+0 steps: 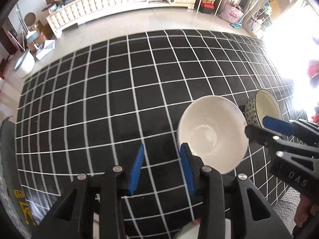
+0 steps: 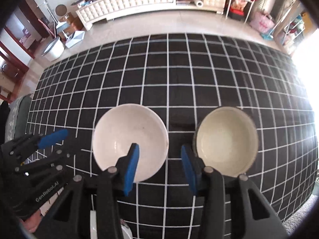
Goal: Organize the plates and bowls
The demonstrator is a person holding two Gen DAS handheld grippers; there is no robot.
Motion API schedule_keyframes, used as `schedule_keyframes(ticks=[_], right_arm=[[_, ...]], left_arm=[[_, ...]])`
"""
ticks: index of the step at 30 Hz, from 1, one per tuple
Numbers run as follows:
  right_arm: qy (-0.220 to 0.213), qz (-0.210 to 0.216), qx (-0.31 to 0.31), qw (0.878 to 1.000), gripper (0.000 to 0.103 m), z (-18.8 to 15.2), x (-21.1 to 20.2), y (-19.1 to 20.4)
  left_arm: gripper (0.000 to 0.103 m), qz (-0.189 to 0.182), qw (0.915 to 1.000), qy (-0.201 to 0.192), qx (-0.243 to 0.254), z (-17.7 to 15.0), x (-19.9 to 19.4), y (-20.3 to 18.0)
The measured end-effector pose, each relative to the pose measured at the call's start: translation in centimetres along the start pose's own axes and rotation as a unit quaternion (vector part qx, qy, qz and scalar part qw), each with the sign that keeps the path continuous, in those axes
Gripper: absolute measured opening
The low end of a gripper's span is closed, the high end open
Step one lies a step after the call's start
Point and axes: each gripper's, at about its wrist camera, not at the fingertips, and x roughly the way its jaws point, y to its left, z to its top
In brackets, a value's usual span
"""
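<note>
2 bowls point(image 2: 130, 139) side by side on checked cloth point(image 2: 159, 83); left gripper point(image 1: 162, 167) and right gripper point(image 2: 159, 165) jaws apart, empty.

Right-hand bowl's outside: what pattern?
Dark with white flower-like motifs on the patterned bowl; clearest in the left wrist view.

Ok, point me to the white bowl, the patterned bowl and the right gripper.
white bowl point(image 2: 130, 139): right wrist view, inner wall.
patterned bowl point(image 2: 227, 139): right wrist view, cream inside floor.
right gripper point(image 2: 160, 159): right wrist view, midway between its blue fingertips, nothing held.
</note>
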Motion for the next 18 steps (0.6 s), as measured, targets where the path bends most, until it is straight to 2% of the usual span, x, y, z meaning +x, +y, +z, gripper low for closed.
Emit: schedule_keyframes(ticks=[3,6,9,10,12,14,16,18], right_arm=[[0.003,-0.003,0.01,1.0,0.048,0.4,0.9,-0.6],[0.01,0.024,0.015,1.0,0.048,0.7,1.5,-0.8],[0.016,0.018,0.003,1.0,0.047,0.5,1.9,-0.5],[0.016,0.014,-0.003,1.0,0.044,0.4,2.0,-0.3],[0.017,0.012,-0.008,1.0,0.027,0.4,2.3,-0.1],[0.023,0.016,-0.004,1.0,0.021,0.4,2.7,-0.1],[0.024,0.006,-0.005,1.0,0.018,0.4,2.9,-0.2],[0.026,-0.002,-0.005,1.0,0.011,0.3,3.1,-0.1]], left_arm=[[0.035,-0.003,1.0,0.008,0.0,0.5,1.1,0.0],[0.035,-0.006,0.9999,0.014,0.002,1.0,1.9,-0.1],[0.032,-0.007,0.9998,0.017,0.005,1.2,2.4,0.0],[0.031,-0.008,0.9998,0.018,0.004,1.2,2.6,0.0],[0.025,-0.015,0.9997,0.019,0.003,1.2,2.8,-0.1],[0.02,-0.019,0.9995,0.023,0.01,1.4,3.1,-0.2],[0.016,-0.015,0.9994,0.025,0.017,1.4,3.3,-0.5],[0.009,-0.01,0.9993,0.026,0.026,1.5,3.6,-1.3]])
